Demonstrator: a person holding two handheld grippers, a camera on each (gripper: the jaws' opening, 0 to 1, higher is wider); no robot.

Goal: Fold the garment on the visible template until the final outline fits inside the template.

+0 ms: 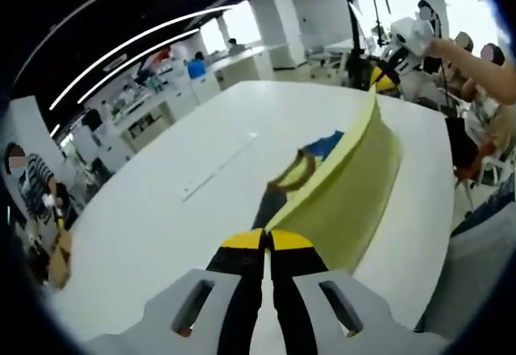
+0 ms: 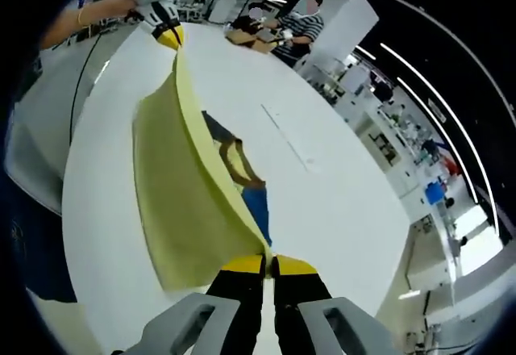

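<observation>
the pale yellow garment (image 1: 355, 185) is held up above the white table (image 1: 161, 210), stretched in a long band between the two grippers, and part of it hangs down to the table surface. under the lifted fold, in both views, i see something blue, yellow and dark lying flat on the table (image 2: 242, 165); it may be the template or a print on the garment, i cannot tell which.

what could go wrong, in my judgement: each gripper holds only a thin edge of the cloth, so if the hands pull apart too strongly the edge may slip out of the jaws and the fold will fall in a wrong place. also the cloth hangs loose in the middle, so when it is laid down it may land crooked or wrinkled, and then the outline would go outside the template. if the fold is carried too far, it could cover the coloured shape and hide it.

the left gripper (image 1: 267, 240) has its yellow-tipped jaws pressed together on the near end of the garment. the right gripper (image 2: 268, 265) is the same, jaws closed tight on the other end of the cloth. in the right gripper view the left gripper appears far away at the top, gripping the cloth there
</observation>
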